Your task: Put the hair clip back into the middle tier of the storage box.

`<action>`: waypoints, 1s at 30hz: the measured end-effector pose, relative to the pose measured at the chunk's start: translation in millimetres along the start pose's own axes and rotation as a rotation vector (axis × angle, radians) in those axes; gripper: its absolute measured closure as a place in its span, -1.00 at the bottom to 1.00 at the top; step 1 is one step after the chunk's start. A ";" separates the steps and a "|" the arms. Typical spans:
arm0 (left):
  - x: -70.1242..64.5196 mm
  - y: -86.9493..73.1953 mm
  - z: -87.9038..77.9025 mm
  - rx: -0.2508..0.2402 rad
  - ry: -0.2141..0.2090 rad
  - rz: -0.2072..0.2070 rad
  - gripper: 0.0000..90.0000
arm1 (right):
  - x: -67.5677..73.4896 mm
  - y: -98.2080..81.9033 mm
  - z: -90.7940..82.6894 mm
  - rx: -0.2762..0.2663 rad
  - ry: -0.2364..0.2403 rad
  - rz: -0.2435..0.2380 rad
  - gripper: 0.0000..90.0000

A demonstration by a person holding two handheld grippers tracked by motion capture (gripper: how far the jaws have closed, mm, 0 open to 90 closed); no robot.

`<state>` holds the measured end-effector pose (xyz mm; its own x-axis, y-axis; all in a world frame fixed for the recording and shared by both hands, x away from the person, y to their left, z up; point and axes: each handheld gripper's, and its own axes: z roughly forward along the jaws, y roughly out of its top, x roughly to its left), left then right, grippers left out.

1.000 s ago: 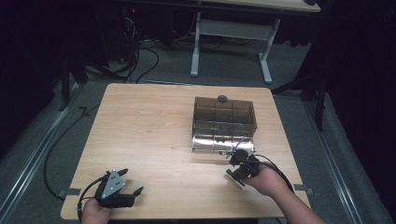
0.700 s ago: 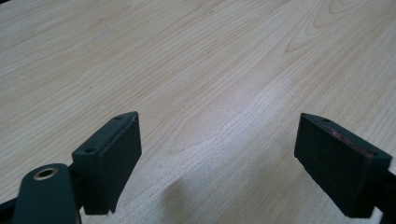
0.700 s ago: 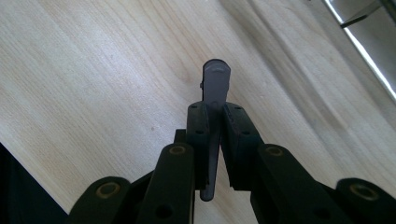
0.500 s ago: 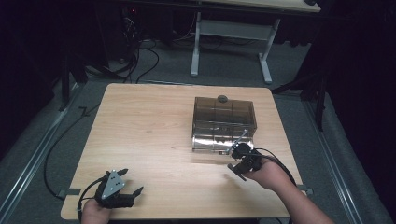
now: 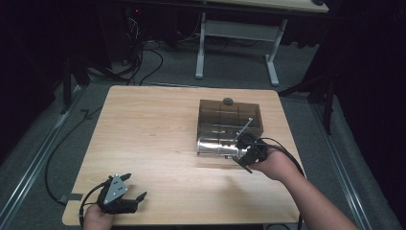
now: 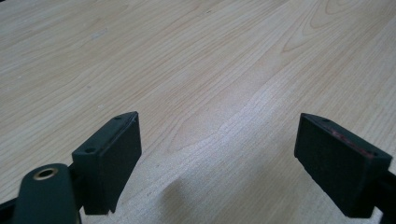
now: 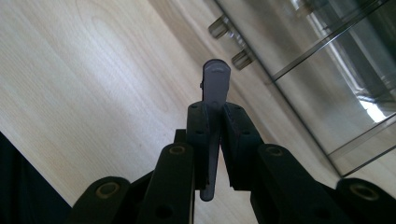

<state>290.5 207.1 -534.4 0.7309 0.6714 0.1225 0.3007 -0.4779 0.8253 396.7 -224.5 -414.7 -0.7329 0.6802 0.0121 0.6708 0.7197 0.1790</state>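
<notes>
Right gripper view: right gripper (image 7: 215, 126) clamped on thin grey utensil (image 7: 214, 93) (type unclear), angled toward clear organizer box (image 5: 230, 125), likely for stowing. Left gripper (image 6: 219, 158) spread, idle.

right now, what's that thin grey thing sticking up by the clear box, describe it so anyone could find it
Start at the wooden table and find the smoky clear plastic box on its right half. At the box's near right corner, the right tongs are shut on a slim grey stick with a flat rounded tip. It is the one thin rod there, slanting up across the box.
</notes>
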 end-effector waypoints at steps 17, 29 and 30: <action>0.7 -0.2 -0.8 -0.002 -0.009 0.000 -0.66 | -17.4 34.7 -8.8 -0.005 -0.004 -0.017 0.82; 0.8 -0.1 -0.7 0.001 -0.011 0.000 -0.66 | -26.0 57.0 8.4 0.008 -0.015 -0.027 0.82; 0.9 -0.2 -0.8 0.002 -0.009 0.002 -0.66 | -26.0 58.8 10.0 0.009 -0.016 -0.026 0.82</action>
<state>290.6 208.3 -533.9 0.7372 0.6651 0.1191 0.3005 -0.4805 0.8239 456.4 -198.5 -414.3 -0.7483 0.6633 -0.0081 0.6526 0.7383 0.1702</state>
